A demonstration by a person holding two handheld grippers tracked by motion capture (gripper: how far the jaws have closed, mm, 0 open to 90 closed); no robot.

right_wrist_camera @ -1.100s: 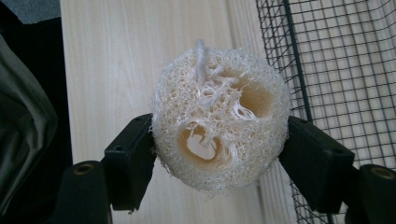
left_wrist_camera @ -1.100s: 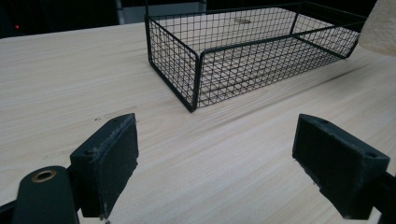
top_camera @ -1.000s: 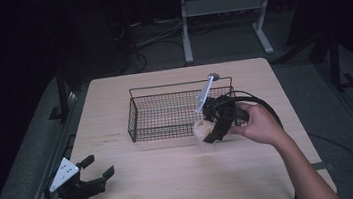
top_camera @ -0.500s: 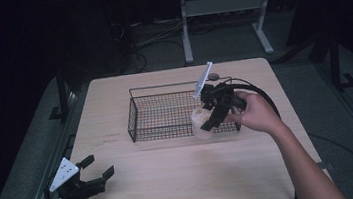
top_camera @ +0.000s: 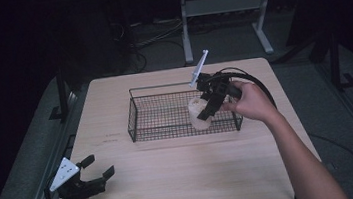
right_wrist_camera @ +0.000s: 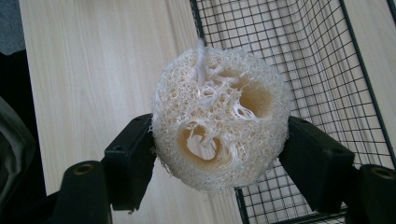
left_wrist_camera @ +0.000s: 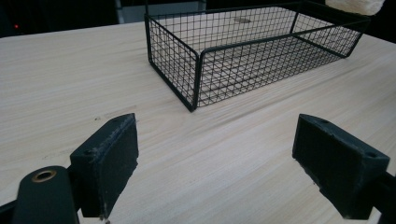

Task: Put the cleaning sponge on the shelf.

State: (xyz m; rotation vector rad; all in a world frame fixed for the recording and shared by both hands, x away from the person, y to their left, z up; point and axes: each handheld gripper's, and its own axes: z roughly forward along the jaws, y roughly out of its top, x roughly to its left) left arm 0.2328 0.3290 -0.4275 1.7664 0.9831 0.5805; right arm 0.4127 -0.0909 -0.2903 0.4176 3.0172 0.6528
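Right claw [top_camera: 205,110]: we see it clamped on the loofah sponge [right_wrist_camera: 219,119], one pad pressing each side of it.
Loofah sponge: between the right claw's pads, held above the wire basket's [top_camera: 166,118] right end, just over the near rim.
Wire basket: below and ahead of the right claw; well ahead of the left claw, on the table [top_camera: 193,178].
Left claw [top_camera: 94,172]: we see its jaws spread apart, with bare table between them.

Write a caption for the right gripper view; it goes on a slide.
Right tool clamps a pale loofah sponge over the edge of a black wire basket on a wooden table.
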